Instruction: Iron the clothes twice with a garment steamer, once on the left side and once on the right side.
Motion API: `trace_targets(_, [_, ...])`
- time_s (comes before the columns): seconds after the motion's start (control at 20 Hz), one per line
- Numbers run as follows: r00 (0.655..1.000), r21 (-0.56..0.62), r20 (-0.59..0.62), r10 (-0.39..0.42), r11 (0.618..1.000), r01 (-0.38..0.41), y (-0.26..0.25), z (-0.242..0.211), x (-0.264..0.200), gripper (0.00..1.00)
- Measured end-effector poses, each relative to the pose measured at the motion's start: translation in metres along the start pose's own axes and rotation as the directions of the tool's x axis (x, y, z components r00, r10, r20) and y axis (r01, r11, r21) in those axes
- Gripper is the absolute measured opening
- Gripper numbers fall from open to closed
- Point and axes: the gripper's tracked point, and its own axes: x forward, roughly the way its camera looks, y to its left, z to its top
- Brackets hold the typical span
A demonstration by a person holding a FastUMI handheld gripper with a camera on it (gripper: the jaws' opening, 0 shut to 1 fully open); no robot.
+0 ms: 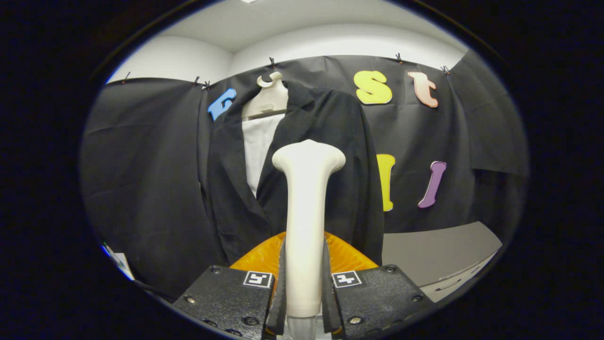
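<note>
The gripper [304,283] pointed level, clamping the upright steamer [306,212] at 12 o'clock before the jacket [325,141], table [439,250] edge at 3 o'clock.

You'll see a cream hanger [269,97] with a hooked top high on the back of the booth; take your bearings from it. Behind it and spreading to both sides hangs the black cloth [141,165], creased and loose. Small dark clips [272,61] pin the cloth's top edge, one right above the hanger and others along the edge on each side. Above the hanger you have a white wall [179,59] meeting in a corner, and a pale ceiling [292,23] over that. Well below and to the right of the hanger sits a grey countertop [434,250], with a pale drawer front [453,285] under its edge. Far below and to the left, a small pale card [120,262] peeks out; what it is you cannot tell.
</note>
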Motion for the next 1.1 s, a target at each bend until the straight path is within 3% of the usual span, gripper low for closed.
trace_targets(1.1, [0.959,-0.054,-0.281,0.039,0.997,-0.057,0.023,-0.168,-0.017,0.33])
